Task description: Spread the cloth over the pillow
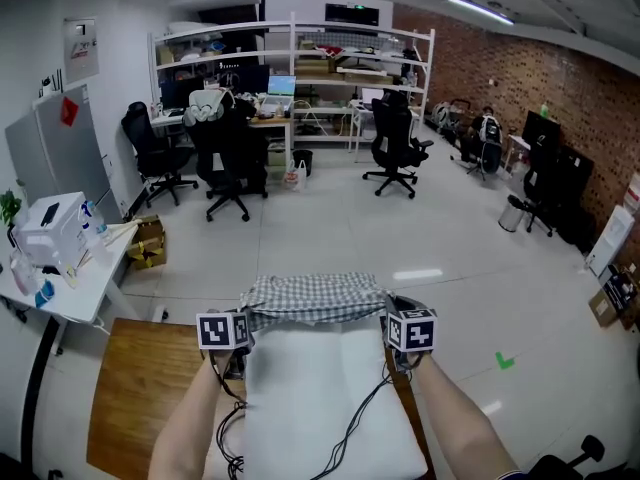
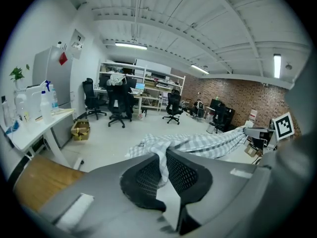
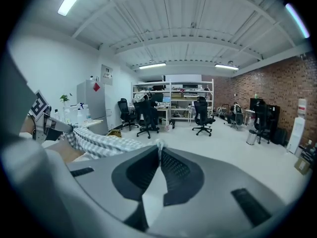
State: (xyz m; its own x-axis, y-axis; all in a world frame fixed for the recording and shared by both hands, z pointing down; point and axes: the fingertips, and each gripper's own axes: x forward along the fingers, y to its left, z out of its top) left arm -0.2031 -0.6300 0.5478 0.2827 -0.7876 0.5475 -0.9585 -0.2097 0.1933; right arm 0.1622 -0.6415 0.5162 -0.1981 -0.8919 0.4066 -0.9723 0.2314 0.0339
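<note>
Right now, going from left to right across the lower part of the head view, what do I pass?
wooden table → left gripper → checked cloth → right gripper → green mark on the floor

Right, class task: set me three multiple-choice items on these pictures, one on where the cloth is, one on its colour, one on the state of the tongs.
1. Where is the cloth? A on the floor; B at the far end of the pillow; C on a chair.
2. The cloth is: A plain red; B black; C grey-white checked.
3. The left tongs and right tongs are: A both shut on the cloth; B both open; C one open, one shut.
Answers: B, the head view shows it bunched at the pillow's far edge; C, the checks show in every view; A, each gripper view shows cloth pinched between closed jaws.
</note>
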